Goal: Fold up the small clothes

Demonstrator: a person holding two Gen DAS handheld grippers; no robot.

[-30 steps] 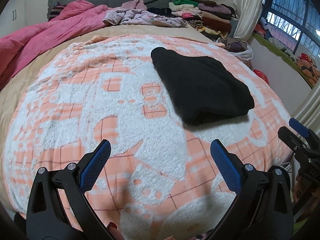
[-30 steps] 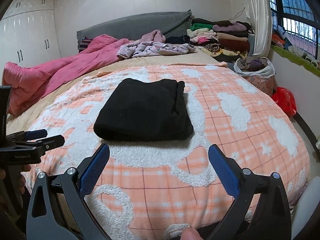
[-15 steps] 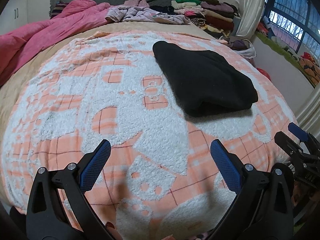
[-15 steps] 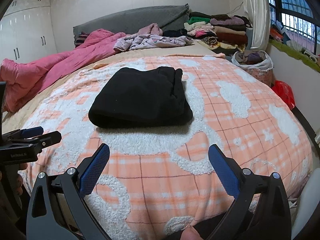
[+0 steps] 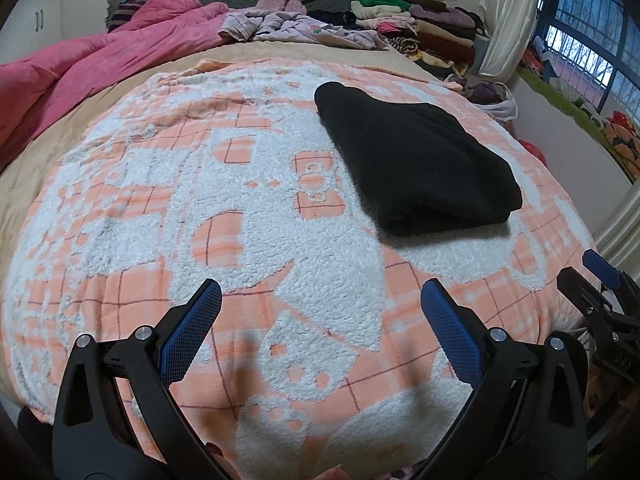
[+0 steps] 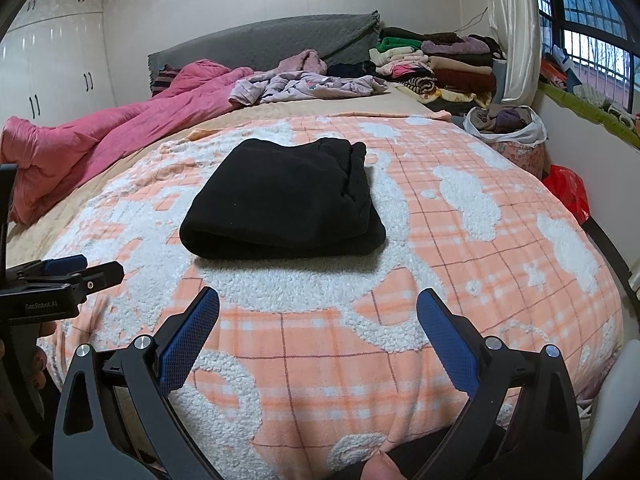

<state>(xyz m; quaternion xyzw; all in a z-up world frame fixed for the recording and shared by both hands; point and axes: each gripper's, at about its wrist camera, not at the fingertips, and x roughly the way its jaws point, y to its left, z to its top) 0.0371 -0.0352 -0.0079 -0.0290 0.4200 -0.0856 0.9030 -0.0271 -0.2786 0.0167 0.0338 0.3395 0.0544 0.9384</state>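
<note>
Currently I see one orange-and-white blanket (image 6: 460, 240) covering the bed, open room on every side of one folded black garment (image 6: 280, 200) lying at its middle. Both tools hover low at the near edge: left gripper (image 5: 320, 320) spread wide, empty; right gripper (image 6: 318, 318) likewise wide, empty.

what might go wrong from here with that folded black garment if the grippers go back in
The black garment lies folded on the fluffy blanket; both the left gripper and right gripper are open and clear of it. Pinching only the top layer could pull the fold open. Its loose bunched edge might also spill apart. The fingers could snag the blanket's pile.
</note>
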